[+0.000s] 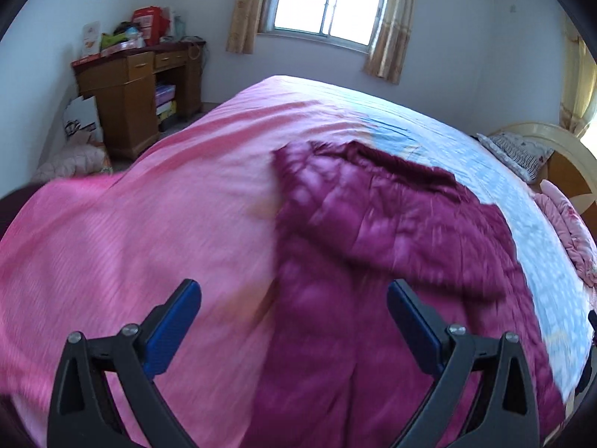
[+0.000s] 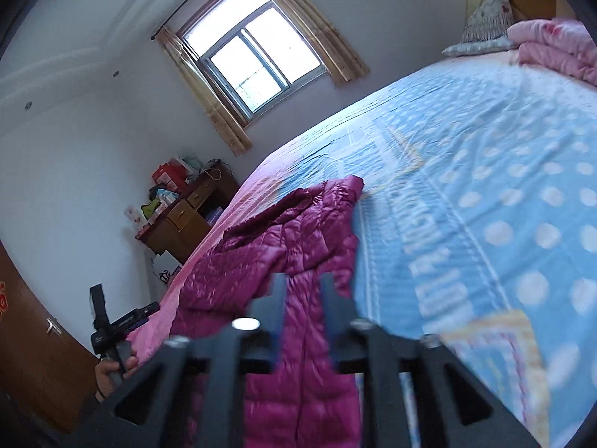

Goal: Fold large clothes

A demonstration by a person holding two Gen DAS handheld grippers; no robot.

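A magenta quilted puffer jacket (image 1: 373, 231) lies crumpled on the bed, partly folded over itself, where the pink cover (image 1: 149, 205) meets the blue dotted one (image 2: 485, 186). My left gripper (image 1: 294, 285) hangs open above the jacket's near left edge, its blue pads (image 1: 175, 321) wide apart with nothing between them. In the right wrist view the jacket (image 2: 291, 239) runs from under my right gripper (image 2: 303, 280) toward the far left. That gripper's blurred dark fingers (image 2: 278, 298) stand apart above the fabric, and nothing is pinched between them. A hand (image 2: 112, 369) holds the left gripper at the bed's left edge.
A wooden desk (image 1: 127, 93) piled with boxes stands by the far wall left of the bed, under a curtained window (image 1: 328, 0). A patterned pillow (image 1: 515, 153) and a folded pink blanket (image 1: 567, 231) lie at the headboard end. A brown door (image 2: 30, 336) is at the left.
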